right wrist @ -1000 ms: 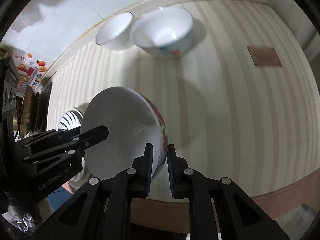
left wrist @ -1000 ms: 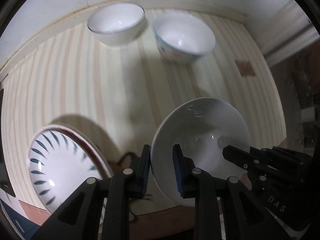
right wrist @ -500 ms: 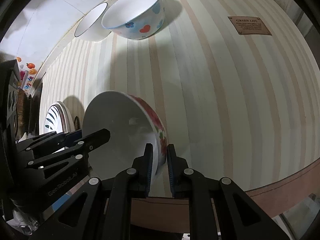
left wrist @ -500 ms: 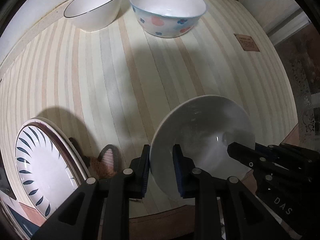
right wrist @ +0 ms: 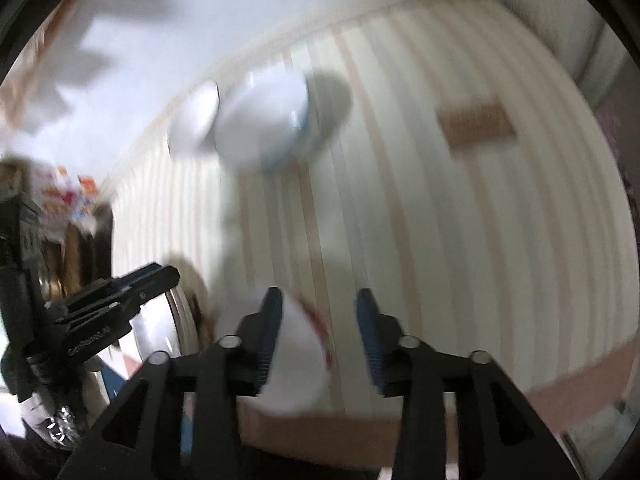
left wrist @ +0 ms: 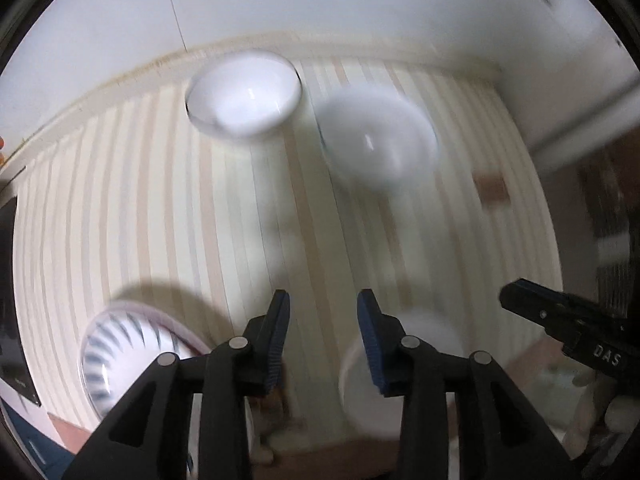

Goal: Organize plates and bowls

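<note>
Both pairs of jaws stand apart, gripping nothing. The left gripper (left wrist: 323, 334) has the blurred red-patterned bowl (left wrist: 400, 376) behind its right finger, near the table's front edge. The right gripper (right wrist: 318, 334) sees the same bowl just inside its left finger; contact cannot be told. The striped table (left wrist: 160, 208) lies bare ahead. Two bowls sit near the back wall: white bowl (left wrist: 244, 94), floral bowl (left wrist: 380, 144). A blue-patterned plate (left wrist: 120, 356) lies front-left.

Black fingers (left wrist: 280, 332) carry ribbed blue pads (silver screws).
</note>
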Motion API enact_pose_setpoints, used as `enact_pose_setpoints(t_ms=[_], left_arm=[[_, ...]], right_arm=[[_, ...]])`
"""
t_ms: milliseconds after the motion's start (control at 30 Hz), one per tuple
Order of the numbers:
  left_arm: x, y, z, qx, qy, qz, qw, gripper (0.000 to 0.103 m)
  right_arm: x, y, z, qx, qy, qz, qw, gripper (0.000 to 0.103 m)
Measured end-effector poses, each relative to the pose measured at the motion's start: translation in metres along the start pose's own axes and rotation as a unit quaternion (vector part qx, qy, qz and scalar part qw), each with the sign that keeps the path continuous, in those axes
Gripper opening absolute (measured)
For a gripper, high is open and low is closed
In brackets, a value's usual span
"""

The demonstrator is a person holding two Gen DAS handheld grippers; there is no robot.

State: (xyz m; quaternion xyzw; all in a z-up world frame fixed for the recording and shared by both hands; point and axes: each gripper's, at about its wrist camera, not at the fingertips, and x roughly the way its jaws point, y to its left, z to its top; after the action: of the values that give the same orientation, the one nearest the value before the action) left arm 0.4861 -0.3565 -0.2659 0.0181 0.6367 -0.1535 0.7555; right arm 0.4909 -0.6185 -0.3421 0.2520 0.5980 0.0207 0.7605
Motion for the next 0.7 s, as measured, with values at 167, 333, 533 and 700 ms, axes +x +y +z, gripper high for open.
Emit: enact_pose_setpoints(t_ms=[167, 333, 533, 700], left_arm=[[0.031, 0.005, 0.07, -0.029, -0.003, -0.012, 0.9995, 0.033], [0.071, 0.005, 0.108, -0.029, 0.027, -0.011, 0.9991, 0.033], [0.087, -0.005, 0.116, -0.005, 0.029, -0.002, 0.9996, 0.016], [0.082, -0.004, 0.115, -0.001, 0.023, -0.006, 0.9997, 0.016]], right_arm=[[0.027, 0.006, 0.07, 0.012, -0.036, 0.002, 0.999, 0.043], [0.07, 0.008, 0.113, 0.026, -0.022, 0.0, 0.999, 0.042], [0.108, 0.009, 0.129, 0.02, 0.003, -0.021, 1.0, 0.012], [0.11, 0.02, 0.127, 0.009, 0.005, -0.038, 0.999, 0.012]])
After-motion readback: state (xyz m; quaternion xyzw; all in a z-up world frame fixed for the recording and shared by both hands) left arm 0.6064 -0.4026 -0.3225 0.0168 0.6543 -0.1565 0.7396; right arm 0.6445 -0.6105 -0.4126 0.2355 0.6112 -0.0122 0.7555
